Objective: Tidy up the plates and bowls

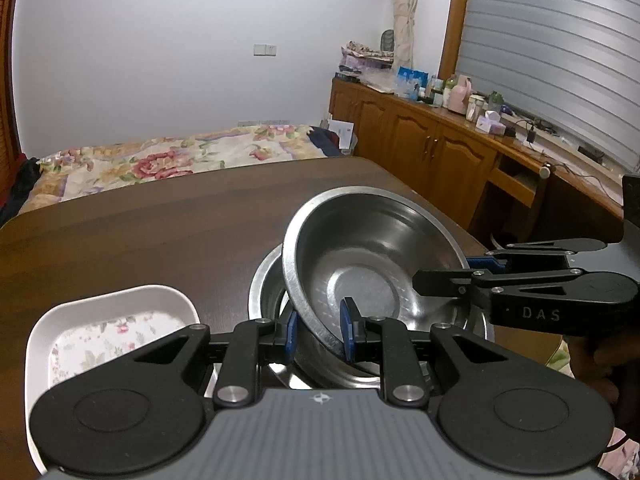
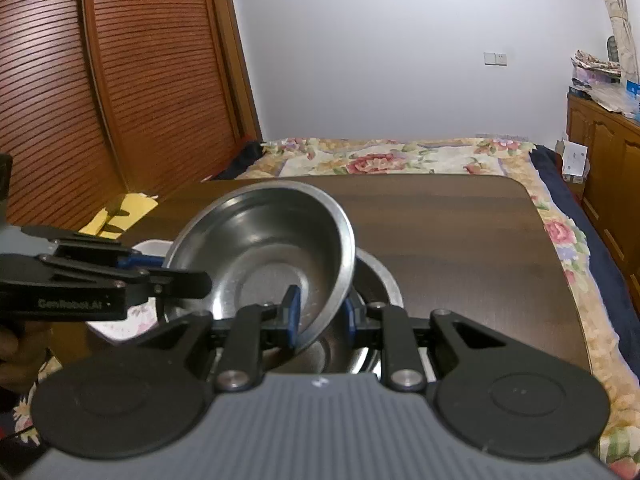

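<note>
Left gripper (image 1: 320,334) clamping steel bowl (image 1: 360,264), lower bowl (image 1: 262,280) half-hidden

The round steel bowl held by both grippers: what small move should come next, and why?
Probably lower it a little more. The round steel bowl is clamped at its rim by the left gripper and the right gripper, tilted, directly over a second steel bowl on the dark wooden table, and not yet nested in it.

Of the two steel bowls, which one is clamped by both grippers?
The upper steel bowl, tilted, with the left gripper and right gripper each pinching its rim. The lower steel bowl sits flat on the table beneath it, ungripped.
</note>
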`<move>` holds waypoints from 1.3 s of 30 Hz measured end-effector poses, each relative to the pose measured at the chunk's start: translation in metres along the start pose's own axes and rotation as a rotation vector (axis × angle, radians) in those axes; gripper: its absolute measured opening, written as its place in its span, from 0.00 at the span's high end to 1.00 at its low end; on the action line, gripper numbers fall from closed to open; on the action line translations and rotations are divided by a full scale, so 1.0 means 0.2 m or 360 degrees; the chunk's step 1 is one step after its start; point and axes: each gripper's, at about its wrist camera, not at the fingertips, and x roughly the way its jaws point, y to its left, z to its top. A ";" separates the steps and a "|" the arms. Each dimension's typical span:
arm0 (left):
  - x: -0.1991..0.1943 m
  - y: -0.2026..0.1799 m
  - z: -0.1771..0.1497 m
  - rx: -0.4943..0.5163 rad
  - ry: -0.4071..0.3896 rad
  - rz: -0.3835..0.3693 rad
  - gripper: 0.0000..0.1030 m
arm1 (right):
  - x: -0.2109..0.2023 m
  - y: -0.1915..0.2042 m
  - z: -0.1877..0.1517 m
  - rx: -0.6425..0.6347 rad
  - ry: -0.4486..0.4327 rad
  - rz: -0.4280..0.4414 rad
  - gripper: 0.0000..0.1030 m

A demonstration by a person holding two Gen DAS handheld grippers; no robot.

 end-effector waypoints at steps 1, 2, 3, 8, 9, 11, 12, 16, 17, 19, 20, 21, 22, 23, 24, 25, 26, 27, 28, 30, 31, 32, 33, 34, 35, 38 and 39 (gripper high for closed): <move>0.00 0.00 0.00 0.0000 0.0004 0.0000 0.77 | 0.00 0.00 0.00 0.0006 0.0003 0.0000 0.77; 0.00 0.00 -0.01 -0.0001 0.0006 -0.0002 0.77 | 0.00 0.00 -0.01 0.0012 0.0007 0.0001 0.77; 0.00 0.00 -0.01 0.0000 0.0009 -0.0002 0.77 | 0.00 0.00 -0.01 0.0014 0.0009 0.0000 0.77; 0.02 -0.01 -0.01 0.0006 0.0023 0.0002 0.77 | 0.01 0.01 -0.03 -0.0001 0.0011 -0.0024 0.77; 0.02 -0.01 -0.01 0.0007 0.0026 0.0004 0.76 | 0.01 0.01 -0.03 -0.0006 0.0011 -0.0028 0.77; 0.03 -0.01 -0.01 0.0010 0.0031 0.0009 0.76 | 0.01 0.01 -0.03 -0.0019 0.0008 -0.0041 0.77; 0.04 0.00 -0.01 0.0013 0.0035 0.0013 0.76 | 0.01 0.01 -0.03 -0.0026 0.0007 -0.0047 0.77; 0.06 -0.01 0.00 0.0033 0.0053 0.0031 0.76 | 0.01 0.03 -0.04 -0.0054 0.0004 -0.0070 0.77; 0.07 -0.01 0.00 0.0032 0.0056 0.0032 0.76 | 0.02 0.03 -0.04 -0.0058 0.0005 -0.0076 0.77; 0.08 -0.01 0.00 0.0030 0.0057 0.0039 0.76 | 0.02 0.03 -0.04 -0.0069 0.0007 -0.0088 0.77; 0.08 -0.01 0.00 0.0029 0.0056 0.0041 0.76 | 0.02 0.03 -0.04 -0.0076 0.0007 -0.0097 0.76; 0.08 -0.01 0.00 0.0028 0.0053 0.0039 0.76 | 0.03 0.03 -0.05 -0.0081 0.0008 -0.0103 0.76; 0.08 -0.01 0.00 0.0029 0.0053 0.0037 0.77 | 0.03 0.03 -0.05 -0.0085 0.0012 -0.0110 0.76; 0.09 -0.01 0.00 0.0029 0.0054 0.0035 0.77 | 0.03 0.03 -0.05 -0.0090 0.0017 -0.0115 0.76; 0.09 -0.01 0.00 0.0027 0.0056 0.0034 0.77 | 0.03 0.03 -0.06 -0.0095 0.0018 -0.0120 0.77; 0.09 -0.01 0.00 0.0024 0.0056 0.0034 0.77 | 0.03 0.03 -0.06 -0.0102 0.0013 -0.0124 0.77; 0.09 -0.01 -0.01 0.0023 0.0054 0.0035 0.77 | 0.03 0.03 -0.05 -0.0106 0.0012 -0.0130 0.77; 0.09 -0.01 -0.01 0.0021 0.0052 0.0035 0.77 | 0.04 0.02 -0.05 -0.0103 0.0010 -0.0134 0.77; 0.09 -0.01 -0.01 0.0016 0.0052 0.0034 0.77 | 0.04 0.02 -0.05 -0.0100 0.0009 -0.0134 0.77; 0.09 0.00 0.00 0.0005 0.0042 0.0038 0.77 | 0.04 0.02 -0.05 -0.0098 0.0003 -0.0137 0.77; 0.09 0.01 -0.01 -0.0003 0.0036 0.0041 0.77 | 0.04 0.02 -0.05 -0.0101 0.0001 -0.0140 0.77; 0.09 0.01 -0.01 -0.0008 0.0031 0.0042 0.77 | 0.04 0.02 -0.05 -0.0107 0.0001 -0.0142 0.77; 0.08 0.01 -0.01 -0.0012 0.0027 0.0042 0.77 | 0.04 0.03 -0.05 -0.0113 0.0002 -0.0146 0.77; 0.09 0.02 -0.01 -0.0015 0.0024 0.0041 0.77 | 0.04 0.03 -0.05 -0.0117 0.0003 -0.0147 0.77; 0.09 0.02 0.00 -0.0017 0.0022 0.0043 0.77 | 0.04 0.02 -0.05 -0.0122 0.0004 -0.0149 0.77; 0.08 0.02 0.00 -0.0023 0.0010 0.0047 0.77 | 0.05 0.02 -0.04 -0.0125 0.0003 -0.0153 0.77; 0.08 0.02 0.00 -0.0025 0.0002 0.0049 0.77 | 0.05 0.02 -0.04 -0.0125 0.0001 -0.0153 0.77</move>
